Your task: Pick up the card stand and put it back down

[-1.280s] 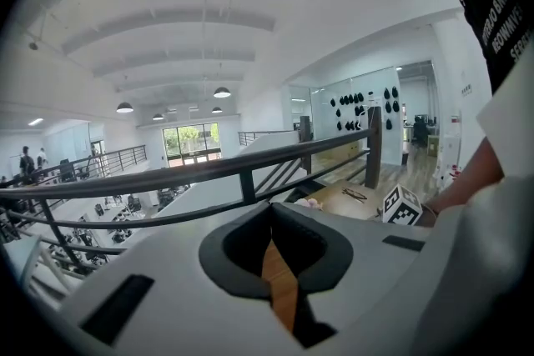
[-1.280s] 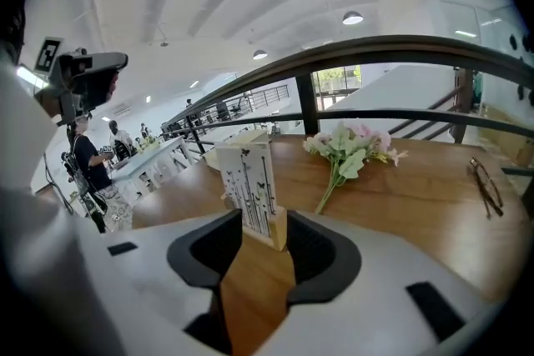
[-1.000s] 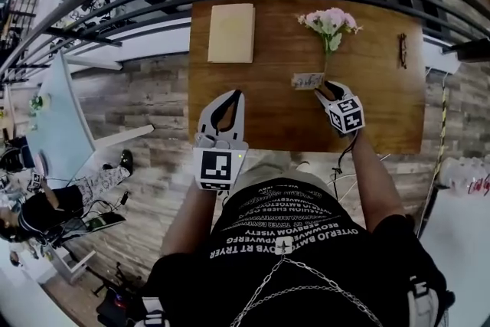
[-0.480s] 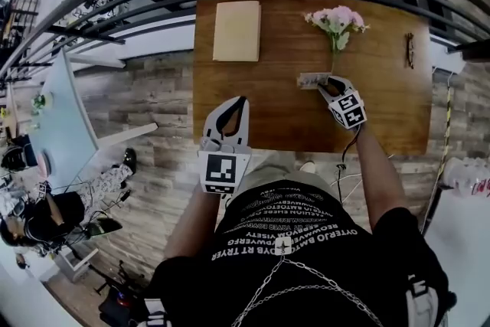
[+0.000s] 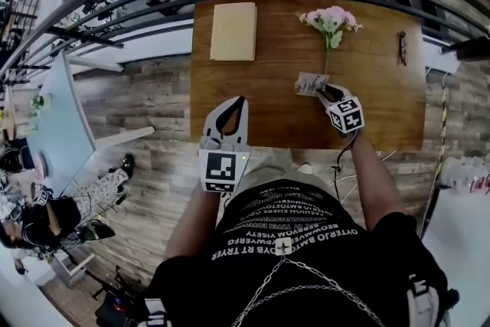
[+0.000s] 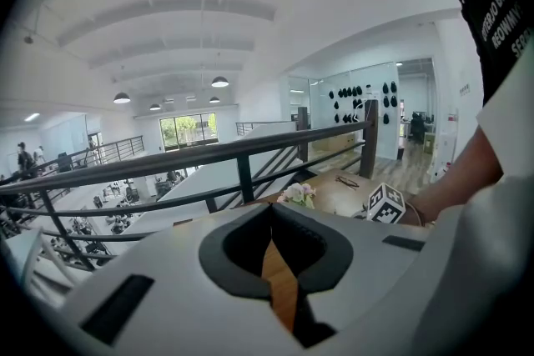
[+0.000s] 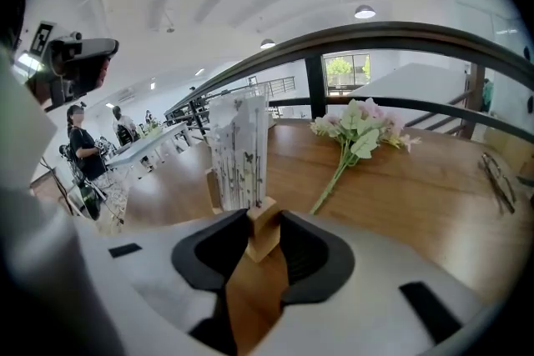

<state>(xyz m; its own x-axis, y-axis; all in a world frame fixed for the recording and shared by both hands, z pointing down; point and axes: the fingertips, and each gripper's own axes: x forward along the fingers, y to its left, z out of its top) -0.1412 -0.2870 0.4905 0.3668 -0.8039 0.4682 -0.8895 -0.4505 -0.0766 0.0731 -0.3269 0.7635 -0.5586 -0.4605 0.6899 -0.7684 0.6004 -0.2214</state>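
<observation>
Clear card stand with printed white card and wooden block base (image 7: pixel 240 152) gripped at block by right gripper (image 7: pixel 262 223), jaws just closed onto it, beside stem end of pink flower bunch (image 7: pixel 359 125). Left gripper (image 6: pixel 271 211) seen closed, empty, well apart from flowers.

Upright card stand (image 7: pixel 242 162), wooden base, patterned card, seemingly on table (image 7: pixel 400 179)

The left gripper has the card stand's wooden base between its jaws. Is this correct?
No, the right gripper does: its jaws have just been closing on the card stand, as the right gripper view shows. The left gripper is empty.
</observation>
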